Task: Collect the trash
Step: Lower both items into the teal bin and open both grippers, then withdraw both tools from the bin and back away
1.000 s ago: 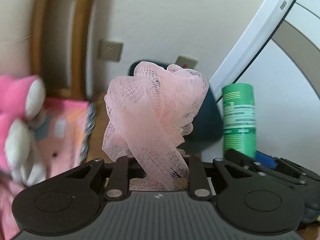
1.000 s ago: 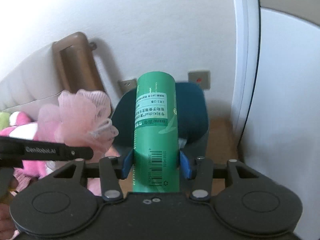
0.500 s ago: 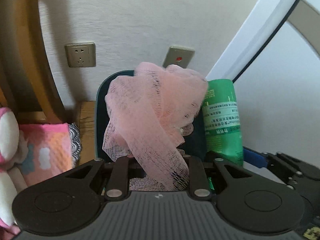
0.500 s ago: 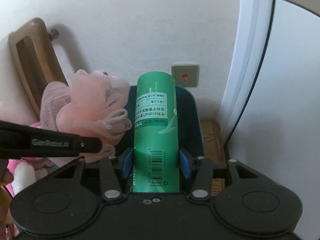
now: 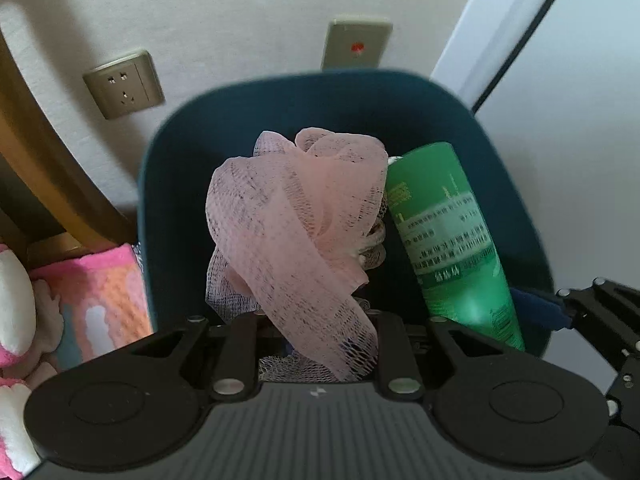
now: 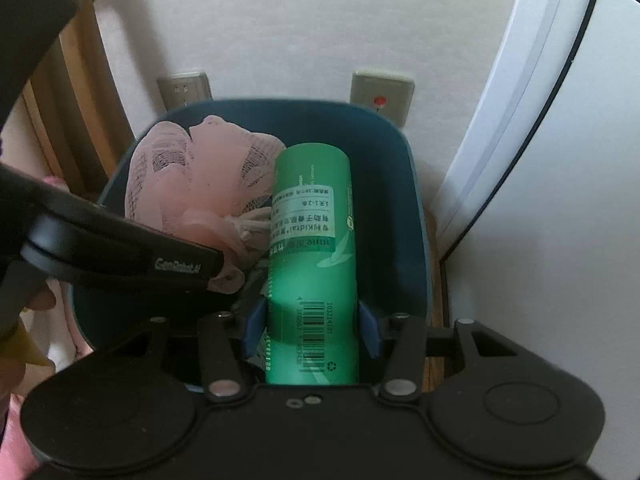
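Left wrist view, nearest first: your left gripper [image 5: 316,320] has its fingers pinched on the pink mesh sponge [image 5: 296,224]; the mesh bunches up between them and hangs over the mouth of the dark blue bin [image 5: 176,152].

Right wrist view: your right gripper [image 6: 310,320] has its blue-padded fingers [image 6: 253,320] clamped on the lower body of the green tube [image 6: 312,248], barcode end toward the camera, far end tilted into the bin [image 6: 400,208]. The sponge [image 6: 192,176] and tube sit side by side, touching, both within the bin's rim.

Left of the bin: a pink patterned cloth [image 5: 100,300] and part of a pink-and-white plush toy [image 5: 16,304], just beside the bin wall.

Behind them, a curved wooden frame [image 5: 36,160] leans by the wall.

Farthest: wall outlet [image 5: 124,84] and a switch plate with a red dot [image 5: 356,44] above the rim. A white panel with a dark edge [image 6: 520,80] stands to the right.
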### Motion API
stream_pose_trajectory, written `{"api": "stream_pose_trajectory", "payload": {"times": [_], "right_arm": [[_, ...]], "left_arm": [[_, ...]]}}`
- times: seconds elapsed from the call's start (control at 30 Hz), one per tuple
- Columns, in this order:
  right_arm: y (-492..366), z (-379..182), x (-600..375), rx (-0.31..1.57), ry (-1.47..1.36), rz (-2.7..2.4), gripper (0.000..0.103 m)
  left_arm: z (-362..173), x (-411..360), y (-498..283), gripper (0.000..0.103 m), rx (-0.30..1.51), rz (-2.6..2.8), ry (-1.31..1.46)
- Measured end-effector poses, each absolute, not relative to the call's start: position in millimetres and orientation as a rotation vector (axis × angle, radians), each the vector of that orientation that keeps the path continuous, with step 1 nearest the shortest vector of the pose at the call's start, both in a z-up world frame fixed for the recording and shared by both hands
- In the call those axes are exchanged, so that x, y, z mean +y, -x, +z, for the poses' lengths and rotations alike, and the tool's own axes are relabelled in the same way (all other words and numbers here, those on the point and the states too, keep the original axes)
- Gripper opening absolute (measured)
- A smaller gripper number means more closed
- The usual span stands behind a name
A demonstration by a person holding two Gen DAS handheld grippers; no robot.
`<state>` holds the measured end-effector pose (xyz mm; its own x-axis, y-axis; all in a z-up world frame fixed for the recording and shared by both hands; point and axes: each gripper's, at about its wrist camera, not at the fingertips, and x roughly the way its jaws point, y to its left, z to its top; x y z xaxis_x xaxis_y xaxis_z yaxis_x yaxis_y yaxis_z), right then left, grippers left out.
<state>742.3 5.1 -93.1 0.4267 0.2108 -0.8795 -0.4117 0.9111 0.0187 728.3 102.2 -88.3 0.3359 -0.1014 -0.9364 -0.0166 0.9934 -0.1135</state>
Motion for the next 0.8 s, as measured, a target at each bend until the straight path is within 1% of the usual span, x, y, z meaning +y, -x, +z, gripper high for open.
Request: {"api": "stream_pose_trajectory", "payload": {"times": [0.13,0.37,0.43,0.53,0.6,0.63,0.67,0.7,0.73,0.77,0.8], "right_arm": [[-739.9,-94.0,6.6,1.070,0.225,0.387,0.046],[-742.8,-89.3,2.8,1.045,0.230,0.403,0.052],[-740.3,-86.6,1.0,1.039,0.226,0.407,0.054],[-733.3,-80.0,-5.0,1.025,0.210,0.408,0.058],[-729.1,-75.1,-9.7,1.016,0.192,0.414,0.060],[-726.6,-72.7,-11.9,1.013,0.188,0.414,0.061],[-723.9,-70.2,-14.0,1.008,0.185,0.413,0.061],[-721.2,-67.6,-16.3,1.002,0.182,0.414,0.061],[-717.8,-64.9,-18.1,0.995,0.181,0.409,0.061],[-713.5,-61.5,-20.9,0.988,0.175,0.409,0.062],[-709.3,-58.0,-24.6,0.982,0.161,0.413,0.062]], "left_arm": [[-96.2,98.6,-726.8,0.021,1.251,-0.061,0.089],[-99.3,90.8,-720.4,0.026,1.240,-0.057,0.028],[-97.0,90.2,-717.7,0.026,1.235,-0.059,0.028],[-92.4,90.4,-712.8,0.027,1.221,-0.070,0.036],[-89.1,92.1,-708.8,0.029,1.213,-0.079,0.050],[-87.6,92.9,-707.3,0.033,1.210,-0.083,0.056],[-85.1,93.6,-706.0,0.044,1.204,-0.089,0.064],[-82.6,94.5,-702.9,0.049,1.195,-0.087,0.068],[-79.4,95.8,-699.0,0.059,1.179,-0.079,0.067],[-76.0,97.7,-695.4,0.064,1.163,-0.076,0.070],[-72.3,98.4,-691.2,0.064,1.151,-0.072,0.080]]}}
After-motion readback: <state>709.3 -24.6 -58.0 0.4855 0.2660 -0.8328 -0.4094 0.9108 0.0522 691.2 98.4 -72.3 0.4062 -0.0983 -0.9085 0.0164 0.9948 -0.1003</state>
